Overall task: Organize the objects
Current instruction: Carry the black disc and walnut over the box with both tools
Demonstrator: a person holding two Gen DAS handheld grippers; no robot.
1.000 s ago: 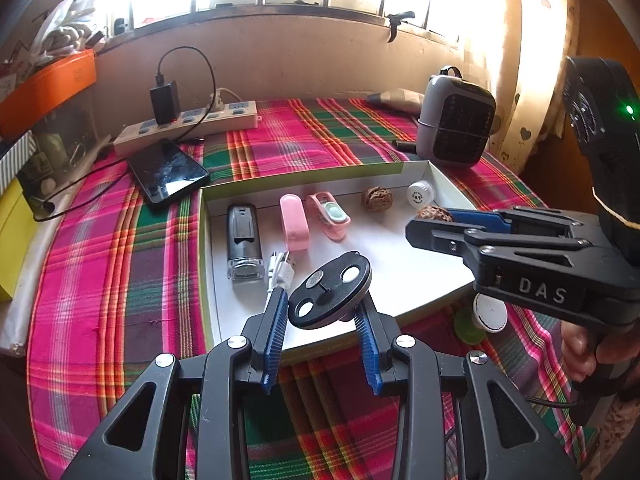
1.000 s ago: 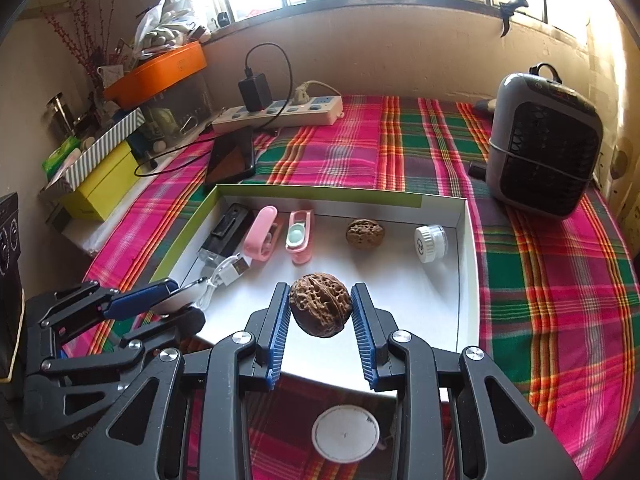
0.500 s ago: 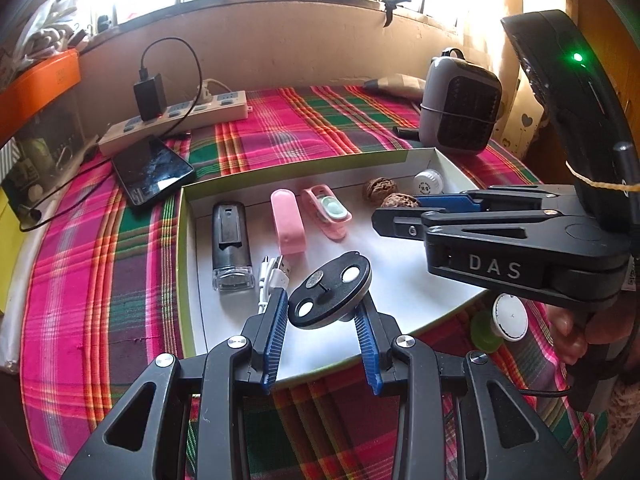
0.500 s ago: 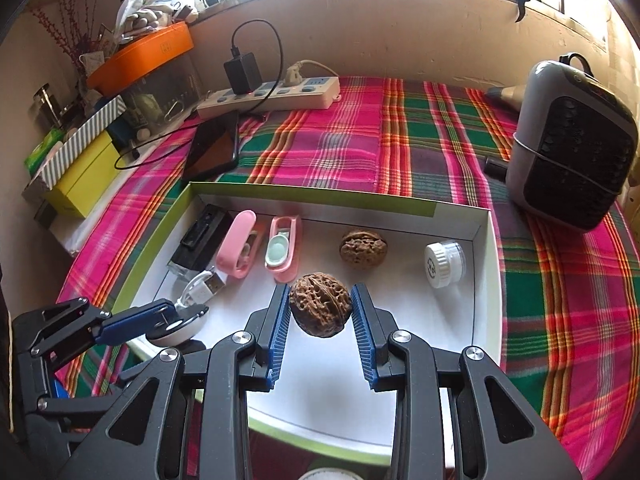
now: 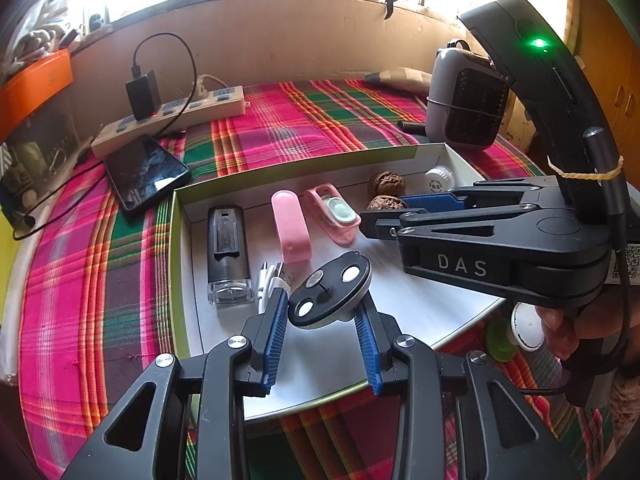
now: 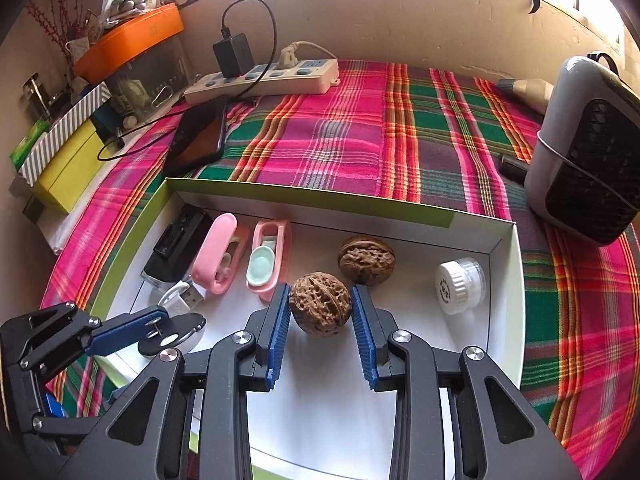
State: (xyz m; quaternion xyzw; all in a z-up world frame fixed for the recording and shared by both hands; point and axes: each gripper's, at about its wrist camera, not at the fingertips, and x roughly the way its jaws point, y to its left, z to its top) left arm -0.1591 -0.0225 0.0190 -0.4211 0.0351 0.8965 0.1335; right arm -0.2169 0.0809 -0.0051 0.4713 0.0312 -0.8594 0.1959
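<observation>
Underneath everything lies a plaid tablecloth (image 6: 360,136) in pink, green and orange, running back to a beige wall below a bright window. On it sits a shallow white tray with a green rim (image 6: 312,196). Against the wall rests a white power strip (image 6: 264,80) with a black charger plugged in, and a dark phone (image 6: 198,140) lies face up just in front of it. A grey space heater (image 6: 588,148) stands at the right edge of the cloth; an orange box (image 6: 132,40) and a yellow box (image 6: 64,168) crowd the left side.

The right gripper (image 6: 320,312) is clamped on a walnut (image 6: 320,304), held over the tray just in front of a second walnut (image 6: 366,258) lying inside, with a white jar (image 6: 460,286) to its right. The left gripper (image 5: 322,304) grips a black round disc with white spots (image 5: 330,288) over the tray's near left part, close to a white USB plug (image 5: 272,276), a black lighter (image 5: 228,252) and two pink cases (image 5: 292,232).
</observation>
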